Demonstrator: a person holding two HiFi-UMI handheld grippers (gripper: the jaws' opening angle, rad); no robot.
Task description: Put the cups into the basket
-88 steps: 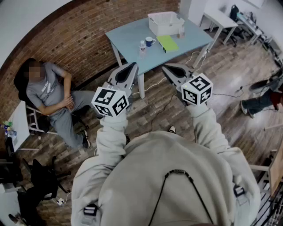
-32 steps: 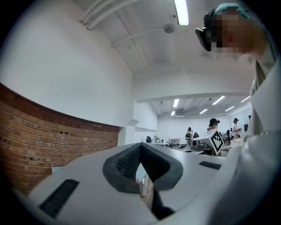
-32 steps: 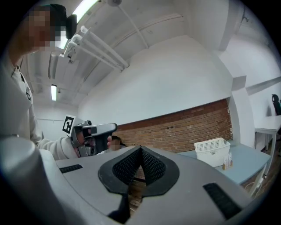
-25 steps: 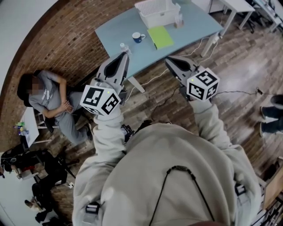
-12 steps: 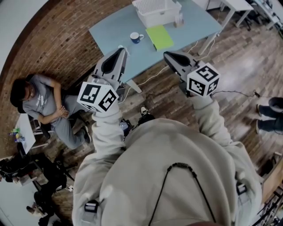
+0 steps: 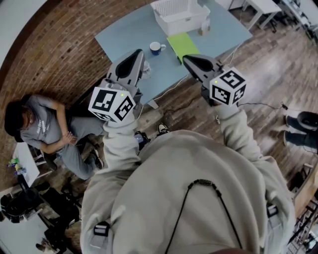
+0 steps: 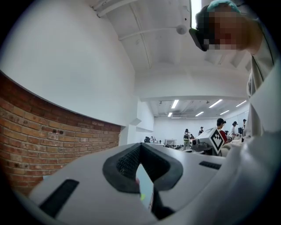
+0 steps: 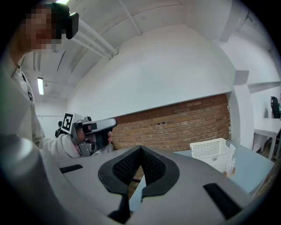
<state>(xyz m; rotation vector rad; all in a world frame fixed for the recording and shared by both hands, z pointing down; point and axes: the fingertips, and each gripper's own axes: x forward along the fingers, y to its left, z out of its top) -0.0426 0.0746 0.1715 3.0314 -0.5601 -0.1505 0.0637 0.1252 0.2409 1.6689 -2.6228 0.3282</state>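
A blue-and-white cup (image 6: 157,47) stands on the light blue table (image 6: 129,30), left of a green notebook (image 6: 183,44). The white mesh basket (image 6: 176,12) sits at the table's far side; the right gripper view shows this basket (image 8: 213,151) empty at its rim. My left gripper (image 6: 139,51) hovers in the air near the table's front edge, shut and empty (image 7: 140,145). My right gripper (image 6: 185,58) is held beside it, just short of the notebook, jaws also shut on nothing (image 8: 141,148). Both are well above the floor and apart from the cup.
A clear bottle (image 6: 145,69) stands at the table's front edge by my left gripper. A small container (image 6: 203,29) stands beside the basket. A person sits on a chair (image 6: 39,131) at the left by the brick wall. Another person's legs (image 6: 300,129) show at the right. Cables lie on the wooden floor (image 6: 184,106).
The table has come closer and shifted left in the head view as I walked toward it. Both grippers stay raised and shut.
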